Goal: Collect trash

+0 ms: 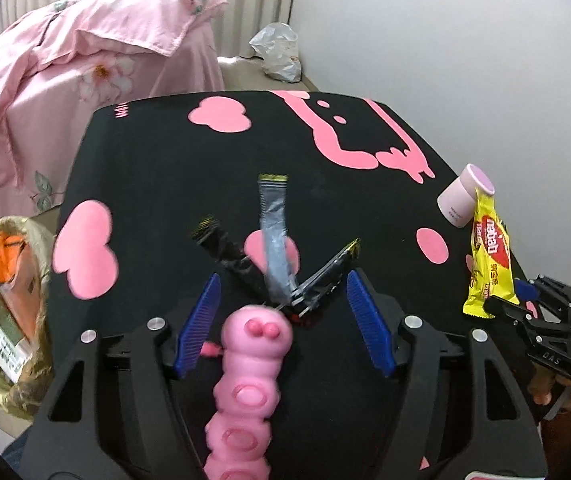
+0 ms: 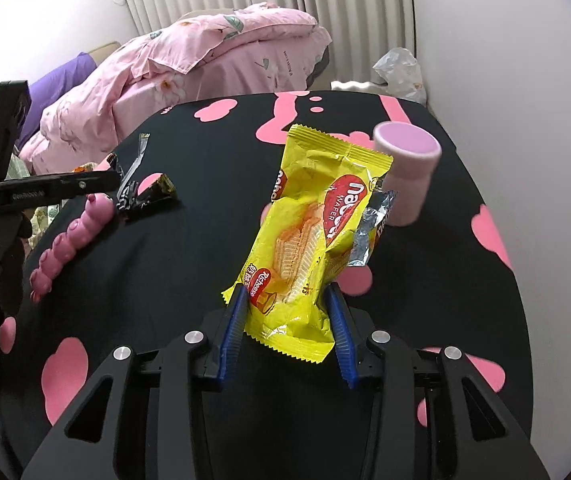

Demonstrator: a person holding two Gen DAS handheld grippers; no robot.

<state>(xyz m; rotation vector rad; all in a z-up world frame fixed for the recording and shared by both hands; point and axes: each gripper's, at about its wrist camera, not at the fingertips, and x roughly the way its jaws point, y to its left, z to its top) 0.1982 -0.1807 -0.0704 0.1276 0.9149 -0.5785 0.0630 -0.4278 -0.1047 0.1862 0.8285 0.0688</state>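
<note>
1. Right gripper: its blue pads are clamped on the bottom end of the yellow wafer wrapper, which sticks up toward 12 o'clock. Its own camera shows a torn silver flap on the wrapper's right edge; the left camera doesn't catch that.

2. Left gripper: jaws apart, nothing pinched. A bunch of dark foil wrappers lies on the table just ahead of the pads, fanning out to 11, 12 and 1 o'clock. Can't tell if the tips touch them.

3. A pink caterpillar toy runs from between the left fingers down to 6 o'clock. From the right camera it lies at 9 o'clock, under the other gripper.

4. Pink cup lies tipped over, at 1 o'clock behind the wrapper in the right view and at 3 o'clock in the left.

5. Only the left view shows the trash bin at 9 o'clock, off the edge of the black table, with packaging in it.

6. Both views show the pink bedding and a plastic bag further back.
</note>
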